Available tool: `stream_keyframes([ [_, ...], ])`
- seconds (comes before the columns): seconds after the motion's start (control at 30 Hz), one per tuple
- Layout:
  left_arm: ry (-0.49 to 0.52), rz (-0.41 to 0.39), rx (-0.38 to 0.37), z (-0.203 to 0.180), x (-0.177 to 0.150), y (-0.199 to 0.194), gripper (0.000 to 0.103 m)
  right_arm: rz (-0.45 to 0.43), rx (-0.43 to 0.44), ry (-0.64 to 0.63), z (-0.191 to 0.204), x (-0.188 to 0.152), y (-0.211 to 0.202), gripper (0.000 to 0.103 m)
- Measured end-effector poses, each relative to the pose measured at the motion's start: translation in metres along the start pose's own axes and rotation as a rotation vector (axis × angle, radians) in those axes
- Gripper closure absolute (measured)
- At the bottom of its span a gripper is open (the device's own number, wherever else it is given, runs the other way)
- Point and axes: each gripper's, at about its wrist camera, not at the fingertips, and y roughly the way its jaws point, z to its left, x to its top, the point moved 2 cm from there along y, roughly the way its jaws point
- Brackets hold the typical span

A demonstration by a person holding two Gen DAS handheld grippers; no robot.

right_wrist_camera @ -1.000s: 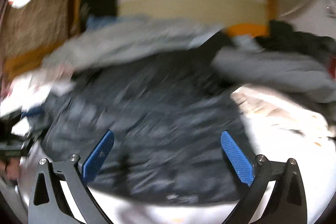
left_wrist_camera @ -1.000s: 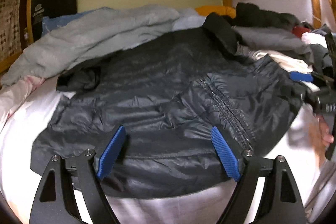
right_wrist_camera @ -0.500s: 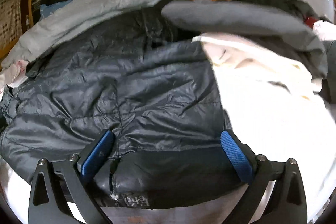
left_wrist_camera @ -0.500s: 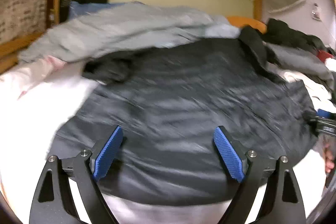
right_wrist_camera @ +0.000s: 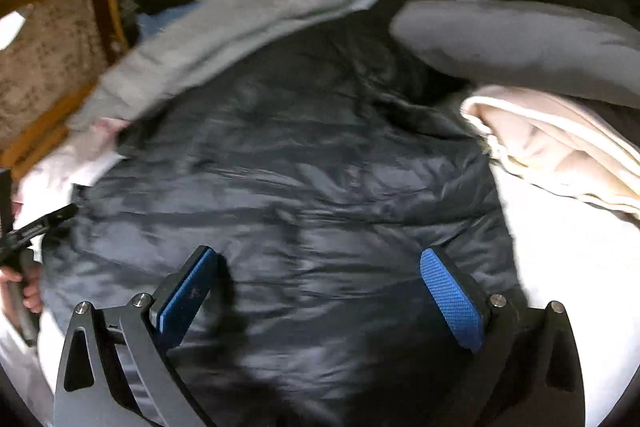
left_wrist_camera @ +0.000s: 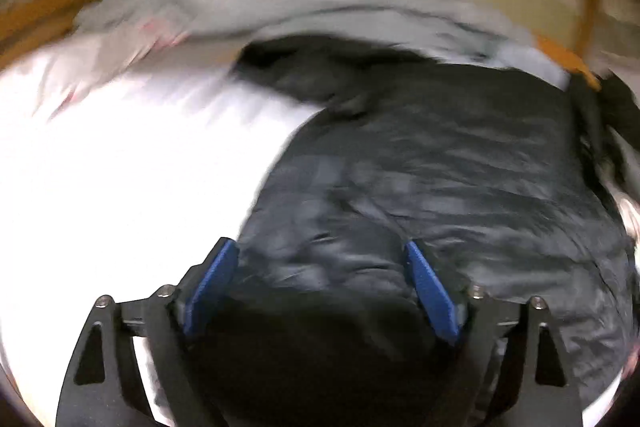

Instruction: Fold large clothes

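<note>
Dark quilted puffer jacket (right_wrist_camera: 304, 187) lay spread flat on the white-sheeted bed (left_wrist_camera: 120, 187), which serves as the landmark here. Shell was slate-grey to near black, shiny, with horizontal quilting seams and many small wrinkles; the hem nearest the cameras fell in shadow. In the left wrist view the jacket (left_wrist_camera: 440, 167) covered the right-hand part of the bed, with bare sheet to its left. That view was motion-blurred, so fine detail could not be read.

Left claw (left_wrist_camera: 320, 291): blue pads spread wide, hovering over the jacket's near-left edge; whether the pads touched fabric could not be told. Right claw (right_wrist_camera: 320, 295): pads likewise spread wide over the jacket's near hem, nothing pinched between them.

Toward the head of the bed a light grey garment (right_wrist_camera: 224, 39) lay along the jacket's far edge, overlapping it. At the bed's right side a darker grey garment (right_wrist_camera: 520, 43) rested over a cream garment (right_wrist_camera: 560, 147), the latter touching the jacket's right edge. The left claw's black frame (right_wrist_camera: 36, 227) showed at the left of the right wrist view, beside the jacket.
</note>
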Motion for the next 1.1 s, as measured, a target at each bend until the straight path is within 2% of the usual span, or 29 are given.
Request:
stream_keyframes([
  [0.07,-0.124,-0.010,0.000,0.023,-0.002,-0.002,0.021,0.001,-0.032,0.020,-0.006,0.001,0.006,0.002],
  [0.13,-0.180,-0.025,0.002,0.035,-0.004,-0.006,0.021,-0.004,-0.073,0.037,-0.003,-0.002,0.009,0.002],
  [0.3,-0.134,-0.019,0.043,0.029,-0.006,-0.006,0.021,0.000,-0.137,0.056,-0.007,-0.006,0.012,0.002],
  [0.37,-0.141,-0.023,0.037,0.031,-0.007,-0.006,0.021,-0.006,-0.177,0.059,-0.007,-0.006,0.012,0.002],
  [0.67,-0.162,-0.075,0.006,0.034,-0.014,-0.020,0.021,-0.037,-0.164,0.107,-0.015,-0.011,0.000,0.001],
  [0.77,-0.160,-0.144,-0.050,0.034,-0.014,-0.033,0.021,-0.067,-0.160,0.104,-0.015,-0.011,-0.005,0.001],
  [0.87,-0.107,-0.240,-0.092,0.024,-0.013,-0.052,0.025,-0.150,-0.147,0.100,-0.013,-0.011,-0.022,0.001],
  [0.9,-0.074,-0.258,-0.100,0.019,-0.011,-0.057,0.036,-0.169,-0.142,0.099,-0.012,-0.011,-0.027,0.001],
  [0.93,-0.029,-0.270,-0.126,0.013,-0.010,-0.061,0.052,-0.191,-0.125,0.092,-0.010,-0.009,-0.033,0.001],
  [0.97,0.006,-0.271,-0.159,0.008,-0.007,-0.065,0.061,-0.203,-0.092,0.081,-0.008,-0.007,-0.038,0.001],
  [1.0,0.046,-0.260,-0.203,0.002,-0.005,-0.067,0.078,-0.207,-0.058,0.074,-0.007,-0.005,-0.041,0.008],
  [1.03,0.079,-0.238,-0.238,-0.005,-0.002,-0.067,0.092,-0.200,-0.006,0.064,-0.004,-0.001,-0.045,0.017],
  [1.1,0.137,-0.198,-0.294,-0.018,0.005,-0.062,0.099,-0.173,0.036,0.049,0.000,0.005,-0.045,0.055],
])
